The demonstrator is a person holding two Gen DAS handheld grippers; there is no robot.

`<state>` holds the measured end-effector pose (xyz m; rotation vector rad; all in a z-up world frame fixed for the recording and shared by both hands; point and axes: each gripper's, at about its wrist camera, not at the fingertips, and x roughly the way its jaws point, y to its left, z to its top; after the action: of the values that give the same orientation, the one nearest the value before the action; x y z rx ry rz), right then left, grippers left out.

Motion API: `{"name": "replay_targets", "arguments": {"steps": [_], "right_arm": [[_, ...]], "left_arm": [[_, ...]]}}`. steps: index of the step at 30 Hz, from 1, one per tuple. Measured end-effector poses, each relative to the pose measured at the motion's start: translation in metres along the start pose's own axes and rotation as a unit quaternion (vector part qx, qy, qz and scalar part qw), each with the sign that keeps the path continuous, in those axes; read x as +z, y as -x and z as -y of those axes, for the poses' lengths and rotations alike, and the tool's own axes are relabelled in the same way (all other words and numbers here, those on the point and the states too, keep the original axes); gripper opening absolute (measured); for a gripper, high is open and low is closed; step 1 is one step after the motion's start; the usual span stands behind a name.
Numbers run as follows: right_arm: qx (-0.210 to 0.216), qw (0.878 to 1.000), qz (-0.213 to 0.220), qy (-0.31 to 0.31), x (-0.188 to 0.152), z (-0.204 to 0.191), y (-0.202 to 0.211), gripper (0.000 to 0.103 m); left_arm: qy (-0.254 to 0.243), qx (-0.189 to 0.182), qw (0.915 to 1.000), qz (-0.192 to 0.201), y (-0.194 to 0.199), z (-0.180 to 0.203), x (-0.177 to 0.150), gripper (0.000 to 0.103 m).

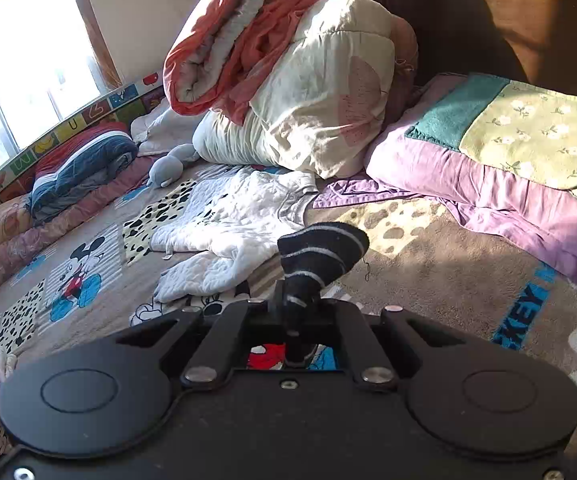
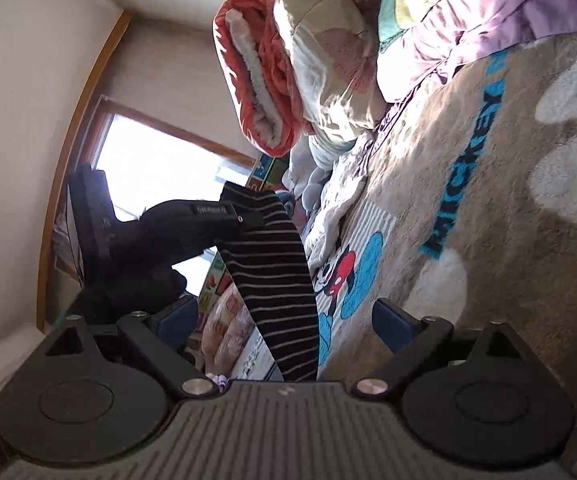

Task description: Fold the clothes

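Left gripper (image 1: 298, 300) pinching a black striped sock (image 1: 322, 252) lifted above the cartoon-print bedspread (image 1: 428, 264), right gripper (image 2: 284, 324) spread wide with the sock hanging between its fingers untouched, white quilted garment (image 1: 224, 232) lying beyond, rolled bedding (image 1: 288, 80) at far end.

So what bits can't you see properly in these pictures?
- Striped sock: in the right wrist view its lower end is cut off behind the right claw's body.
- Same sock in the left wrist view: only a bunched end shows; the shut left claw hides the rest.
- Window: glare washes out whatever is outside.
- White garment: crumpled, so its type is unclear.
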<state>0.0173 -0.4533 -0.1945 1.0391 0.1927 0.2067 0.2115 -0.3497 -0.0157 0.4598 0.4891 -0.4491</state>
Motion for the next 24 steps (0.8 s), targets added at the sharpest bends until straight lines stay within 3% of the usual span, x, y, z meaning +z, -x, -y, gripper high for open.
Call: {"name": "replay_targets", "arguments": {"steps": [4, 9, 12, 18, 24], "right_arm": [[-0.025, 0.985, -0.094, 0.142, -0.043, -0.054, -0.046, 0.092], [-0.061, 0.949, -0.179, 0.252, -0.105, -0.089, -0.083, 0.083], [-0.077, 0.934, -0.194, 0.291, -0.126, -0.099, -0.092, 0.073], [-0.087, 0.916, -0.209, 0.331, -0.146, -0.105, -0.098, 0.063], [-0.100, 0.912, -0.207, 0.339, -0.146, -0.101, -0.098, 0.056]], "left_arm": [[0.023, 0.021, 0.9994, 0.014, 0.025, -0.048, 0.007, 0.003], [0.065, 0.029, 0.9974, 0.009, 0.042, -0.102, 0.003, 0.003], [0.082, 0.030, 0.9962, 0.002, 0.050, -0.128, -0.004, 0.003], [0.107, 0.045, 0.9933, -0.002, 0.075, -0.176, -0.031, 0.003], [0.125, 0.055, 0.9905, -0.011, 0.088, -0.211, -0.081, 0.003]]}}
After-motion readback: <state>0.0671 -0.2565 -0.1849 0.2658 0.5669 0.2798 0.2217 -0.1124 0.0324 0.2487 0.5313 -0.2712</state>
